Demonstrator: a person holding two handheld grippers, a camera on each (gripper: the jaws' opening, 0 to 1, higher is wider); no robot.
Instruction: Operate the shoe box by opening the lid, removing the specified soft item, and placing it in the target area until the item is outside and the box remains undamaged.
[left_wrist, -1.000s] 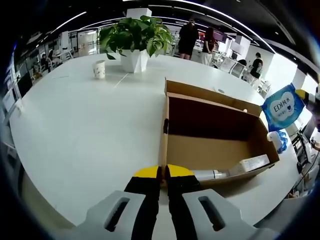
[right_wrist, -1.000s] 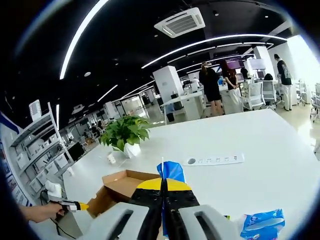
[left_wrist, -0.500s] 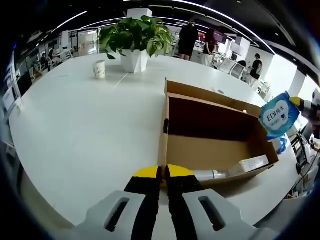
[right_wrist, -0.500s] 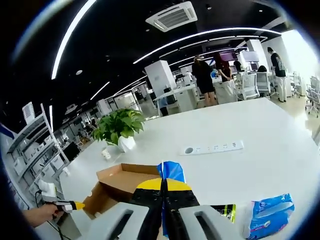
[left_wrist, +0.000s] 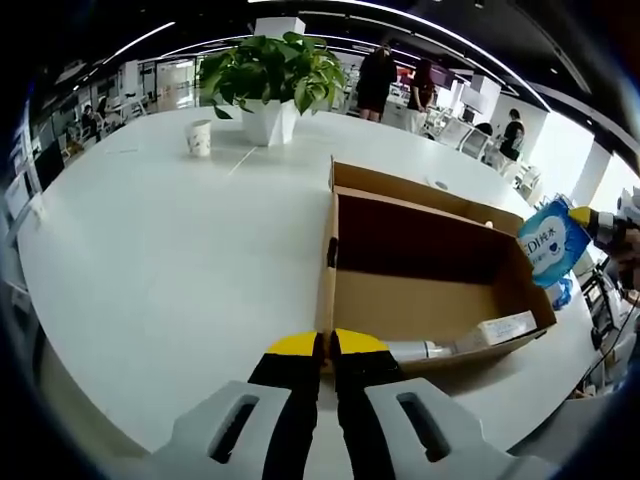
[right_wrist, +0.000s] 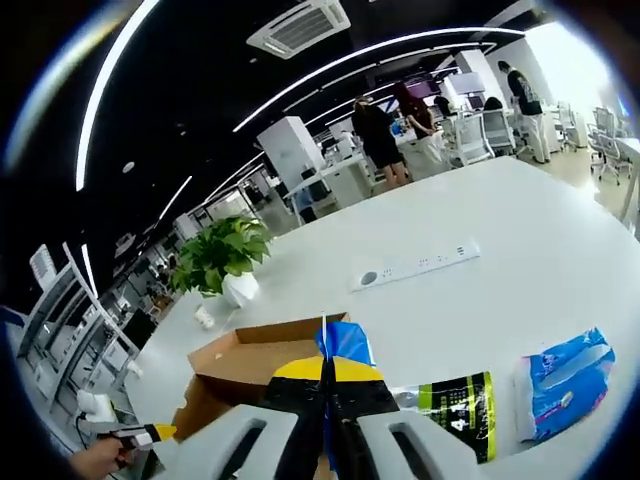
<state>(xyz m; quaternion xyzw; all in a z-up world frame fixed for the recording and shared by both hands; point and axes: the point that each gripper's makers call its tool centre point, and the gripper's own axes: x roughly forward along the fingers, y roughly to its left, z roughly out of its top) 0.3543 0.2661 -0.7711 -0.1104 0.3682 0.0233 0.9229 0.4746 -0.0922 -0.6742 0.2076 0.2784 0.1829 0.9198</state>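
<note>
In the left gripper view, L to R: a paper cup (left_wrist: 199, 138) and a potted plant (left_wrist: 268, 82) stand far back on the white table (left_wrist: 150, 270). The left gripper (left_wrist: 327, 346) sits low centre w/ jaws pressed together on the near wall of the open shoe box (left_wrist: 420, 265). Inside the box, at the near right corner, a white tube (left_wrist: 412, 349) and a small white carton (left_wrist: 505, 327) lie on the floor of it; rest of the interior is bare cardboard. Just past the box's right end, the blue tissue pack (left_wrist: 548, 241) hangs in the air, outside the box, pinched by the right gripper (left_wrist: 583, 216). In the right gripper view, the right gripper's jaws are clamped on that blue pack, w/ the box below-left. On the table to the right lie a dark-labelled bottle (right_wrist: 450, 402), then another blue pack (right_wrist: 565, 372); a power strip (right_wrist: 415, 266) lies farther back.
</note>
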